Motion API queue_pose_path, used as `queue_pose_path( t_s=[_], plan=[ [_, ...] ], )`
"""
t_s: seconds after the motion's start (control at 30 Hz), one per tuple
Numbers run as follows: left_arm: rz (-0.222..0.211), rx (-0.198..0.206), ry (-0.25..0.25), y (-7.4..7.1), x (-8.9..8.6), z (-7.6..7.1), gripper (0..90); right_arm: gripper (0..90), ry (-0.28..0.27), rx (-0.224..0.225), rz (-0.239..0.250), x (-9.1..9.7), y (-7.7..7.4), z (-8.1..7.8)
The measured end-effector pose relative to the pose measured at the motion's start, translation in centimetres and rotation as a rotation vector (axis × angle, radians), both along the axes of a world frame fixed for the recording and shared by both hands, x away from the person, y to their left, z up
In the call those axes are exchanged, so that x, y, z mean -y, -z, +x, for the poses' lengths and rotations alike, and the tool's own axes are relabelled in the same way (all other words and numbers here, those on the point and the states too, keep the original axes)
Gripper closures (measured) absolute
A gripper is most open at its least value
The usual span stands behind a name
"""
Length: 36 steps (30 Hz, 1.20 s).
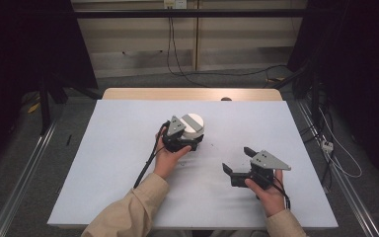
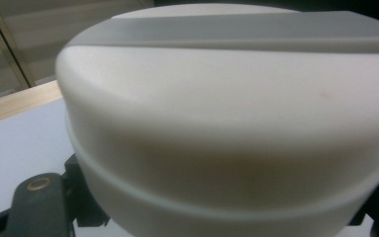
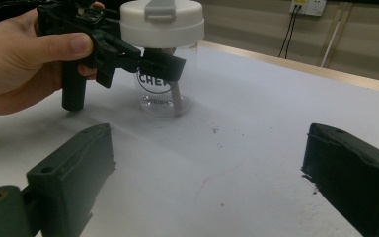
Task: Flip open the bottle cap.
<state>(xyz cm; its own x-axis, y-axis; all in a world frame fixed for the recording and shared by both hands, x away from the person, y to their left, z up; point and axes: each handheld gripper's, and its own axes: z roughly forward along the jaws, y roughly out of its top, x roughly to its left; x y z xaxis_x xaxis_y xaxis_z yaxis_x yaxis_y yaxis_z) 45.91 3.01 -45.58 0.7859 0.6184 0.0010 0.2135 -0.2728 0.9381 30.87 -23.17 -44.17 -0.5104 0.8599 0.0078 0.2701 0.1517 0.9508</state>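
A clear glass jar (image 1: 193,124) with a white lid and a grey strip across the top stands upright near the middle of the white table top (image 1: 118,163). My left gripper (image 1: 190,140) is closed around the jar just under the lid. In the right gripper view one of its black jaws crosses the front of the jar (image 3: 165,96) below the lid (image 3: 162,24). In the left gripper view the lid (image 2: 227,113) looms very close. My right gripper (image 1: 236,159) rests low over the table to the right of the jar, open, with nothing between its fingers (image 3: 74,173).
The table's wooden far edge (image 1: 192,94) shows beyond the white sheet, with a small dark object (image 1: 225,98) on it. Cables (image 1: 172,54) run over the floor behind and to the right. Metal rails (image 1: 24,173) flank the table.
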Motion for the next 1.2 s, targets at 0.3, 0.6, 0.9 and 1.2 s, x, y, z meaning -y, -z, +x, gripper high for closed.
queue_pose_path(
  t_s=[0.3,0.6,0.9,1.2],
  plan=[
    [-0.001,0.000,-0.002,0.0,0.0,-0.1,18.5,5.6,0.000,-0.004,0.005,-0.6,-0.5,1.0],
    [-0.005,0.007,-0.007,0.1,0.0,-0.2,18.5,9.4,0.002,-0.028,0.031,-1.6,-1.0,2.1],
    [-0.003,0.008,-0.002,0.1,0.0,-0.2,18.5,20.4,-0.042,-0.048,0.017,-3.1,-1.3,3.3],
    [-0.007,0.008,-0.003,0.1,-0.1,-0.2,18.5,39.5,-0.068,-0.044,0.022,-4.3,-1.7,4.2]
  ],
)
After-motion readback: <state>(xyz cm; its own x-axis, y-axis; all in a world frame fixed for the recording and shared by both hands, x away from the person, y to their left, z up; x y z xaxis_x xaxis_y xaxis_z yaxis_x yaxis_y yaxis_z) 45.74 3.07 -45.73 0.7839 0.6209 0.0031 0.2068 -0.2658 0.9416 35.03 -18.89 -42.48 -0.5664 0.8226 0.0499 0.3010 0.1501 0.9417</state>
